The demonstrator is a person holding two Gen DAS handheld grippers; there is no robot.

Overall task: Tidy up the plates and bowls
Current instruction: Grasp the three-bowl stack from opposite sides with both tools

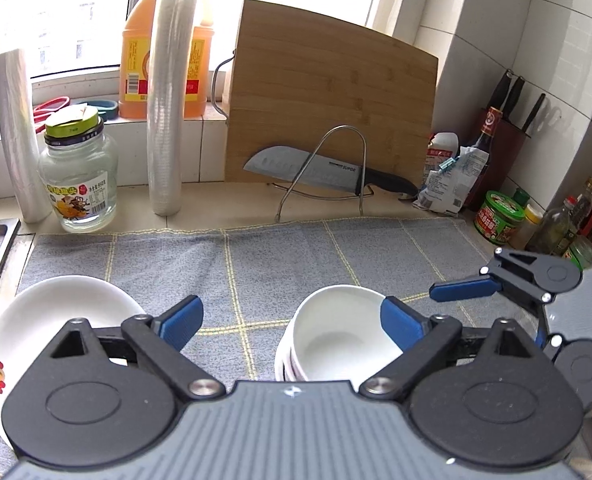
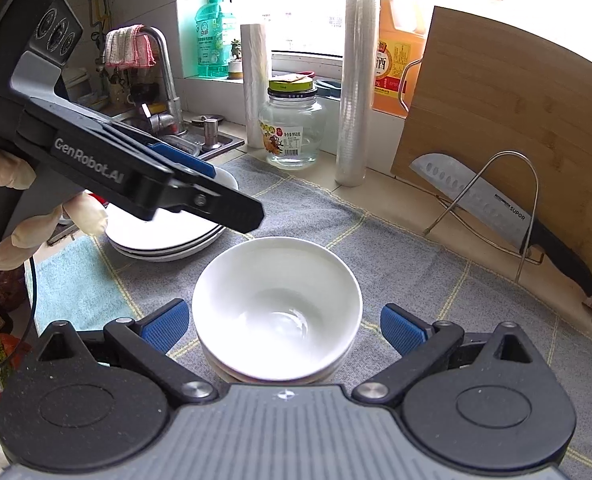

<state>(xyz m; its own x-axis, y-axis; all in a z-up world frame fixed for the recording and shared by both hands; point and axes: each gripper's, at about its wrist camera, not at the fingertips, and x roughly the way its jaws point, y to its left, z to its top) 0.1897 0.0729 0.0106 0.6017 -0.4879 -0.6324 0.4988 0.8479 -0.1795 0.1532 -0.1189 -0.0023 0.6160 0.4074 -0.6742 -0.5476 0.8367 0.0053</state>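
Note:
A stack of white bowls [image 2: 276,308] stands on the grey checked cloth [image 2: 415,264]; it also shows in the left wrist view [image 1: 335,332]. A stack of white plates [image 2: 164,240] lies to its left, seen with a fruit print on the rim in the left wrist view [image 1: 52,316]. My right gripper [image 2: 284,328] is open, its blue pads either side of the bowls and apart from them. My left gripper [image 1: 292,320] is open and empty above the cloth between plates and bowls. In the right wrist view it hovers over the plates [image 2: 200,176].
A bamboo cutting board [image 1: 327,96] and a knife [image 1: 319,168] in a wire rack stand at the back. A glass jar [image 1: 78,172], film rolls [image 1: 166,100] and an oil bottle [image 1: 136,60] line the sill. The sink [image 2: 184,136] is left; condiment bottles [image 1: 555,224] are right.

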